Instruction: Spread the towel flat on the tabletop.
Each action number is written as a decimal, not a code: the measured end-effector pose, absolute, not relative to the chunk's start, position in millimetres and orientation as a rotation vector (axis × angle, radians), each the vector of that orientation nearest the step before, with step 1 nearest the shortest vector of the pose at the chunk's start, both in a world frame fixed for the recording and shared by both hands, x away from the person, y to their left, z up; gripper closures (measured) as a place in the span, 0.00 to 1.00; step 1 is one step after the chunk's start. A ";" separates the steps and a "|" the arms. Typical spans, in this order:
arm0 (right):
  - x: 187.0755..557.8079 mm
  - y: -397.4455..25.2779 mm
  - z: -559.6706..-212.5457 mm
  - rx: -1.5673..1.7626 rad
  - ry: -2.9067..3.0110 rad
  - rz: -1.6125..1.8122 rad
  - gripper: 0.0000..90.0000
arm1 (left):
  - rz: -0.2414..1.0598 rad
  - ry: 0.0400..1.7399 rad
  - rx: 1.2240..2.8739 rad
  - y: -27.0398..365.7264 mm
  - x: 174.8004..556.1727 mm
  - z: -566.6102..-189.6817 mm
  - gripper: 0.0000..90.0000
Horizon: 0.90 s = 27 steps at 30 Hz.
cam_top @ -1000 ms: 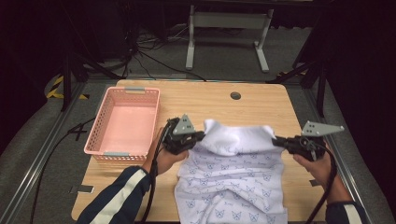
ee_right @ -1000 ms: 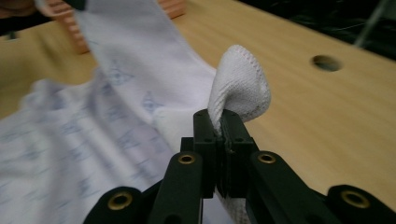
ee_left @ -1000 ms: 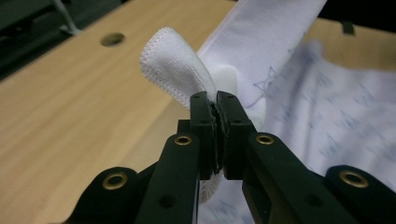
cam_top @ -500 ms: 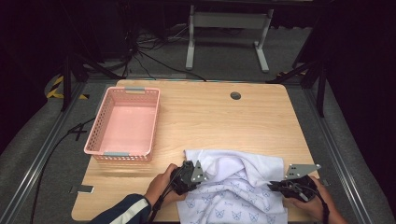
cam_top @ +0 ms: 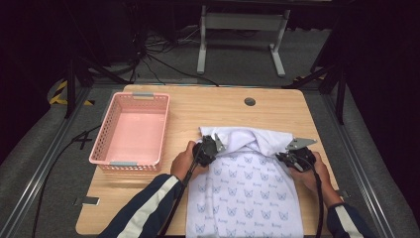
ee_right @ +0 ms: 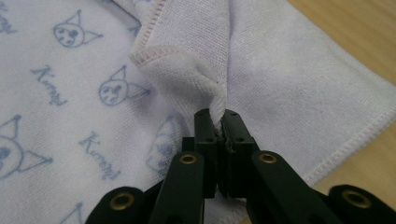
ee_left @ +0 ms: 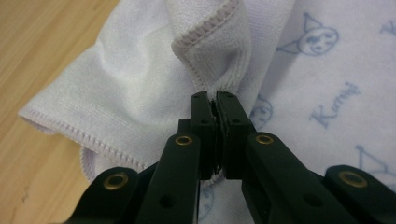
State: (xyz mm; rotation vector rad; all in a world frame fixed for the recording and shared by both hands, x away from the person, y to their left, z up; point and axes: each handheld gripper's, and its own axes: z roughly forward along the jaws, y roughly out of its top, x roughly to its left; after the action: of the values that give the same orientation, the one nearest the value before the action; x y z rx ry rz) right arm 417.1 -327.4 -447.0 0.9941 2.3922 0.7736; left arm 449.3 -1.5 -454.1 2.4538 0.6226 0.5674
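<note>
- Towel (cam_top: 247, 191): printed, lying on tabletop (cam_top: 198, 106), far edge doubled back.
- Left gripper (cam_top: 207, 147), right gripper (cam_top: 292, 157): jaws clamped on folded hem corners, apparently to fold evenly.
- Pink basket (cam_top: 131, 129): beside towel, apart.

A light wooden bench (cam_top: 198, 106) carries an empty pink plastic mesh basket (cam_top: 131, 130) at its left and a white printed terry towel (cam_top: 246, 193) spread near its front edge.

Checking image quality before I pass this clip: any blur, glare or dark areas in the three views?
High view: table evenly lit, surroundings nearly black, slightly soft. Left gripper view: towel hem sharp, nearest fingers a bit soft. Right gripper view: towel weave crisp, table corner blurred. No glare anywhere.
</note>
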 end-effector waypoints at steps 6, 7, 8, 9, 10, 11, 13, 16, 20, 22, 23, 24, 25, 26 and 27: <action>466.0 -323.7 -447.7 1.073 2.302 0.725 0.96 | 0.648 0.725 2.423 -8.9 494.2 -455.8 0.96; 472.9 -322.8 -448.0 1.082 2.292 0.723 0.96 | 0.637 0.749 2.416 -9.4 502.0 -455.3 0.96; 480.6 -321.8 -448.4 1.109 2.268 0.724 0.96 | 0.633 0.768 2.423 -9.5 507.0 -454.2 0.96; 485.6 -320.8 -448.8 1.114 2.257 0.721 0.96 | 0.639 0.775 2.420 -10.1 511.8 -454.2 0.96; 489.9 -320.1 -449.0 1.121 2.249 0.720 0.96 | 0.646 0.791 2.410 -11.1 516.9 -454.4 0.96; 494.7 -319.5 -449.0 1.143 2.235 0.718 0.96 | 0.642 0.803 2.413 -11.5 519.5 -453.2 0.96; 499.3 -319.1 -448.7 1.155 2.230 0.731 0.96 | 0.639 0.888 2.357 -8.0 525.5 -444.1 0.96; 495.1 -322.3 -437.2 1.132 2.212 0.848 0.96 | 0.649 0.847 2.205 7.1 517.2 -404.9 0.95; 479.4 -327.3 -412.1 1.067 2.175 0.962 0.97 | 0.658 0.786 2.171 19.9 499.7 -373.7 0.95; 465.9 -330.5 -394.3 1.016 2.159 1.011 0.97 | 0.684 0.729 2.173 29.2 486.1 -358.6 0.95; 454.6 -332.5 -382.1 0.982 2.148 1.060 0.96 | 0.685 0.708 2.132 40.4 472.7 -347.7 0.95; 454.6 -332.5 -382.1 0.982 2.148 1.060 0.96 | 0.685 0.708 2.132 40.4 472.7 -347.7 0.95; 447.9 -333.2 -375.6 0.963 2.147 1.076 0.96 | 0.681 0.684 2.138 46.8 466.8 -341.9 0.95; 440.7 -333.6 -369.6 0.942 2.148 1.111 0.96 | 0.691 0.675 2.114 54.2 458.7 -335.7 0.95; 430.9 -333.5 -361.8 0.902 2.146 1.124 0.96 | 0.697 0.675 2.090 60.8 453.2 -331.2 0.95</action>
State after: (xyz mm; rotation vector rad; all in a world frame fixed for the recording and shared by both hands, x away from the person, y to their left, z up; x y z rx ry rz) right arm 430.9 -333.5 -361.8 0.9016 2.1462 1.1236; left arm 453.2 60.8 -331.2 2.0905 0.6753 0.6969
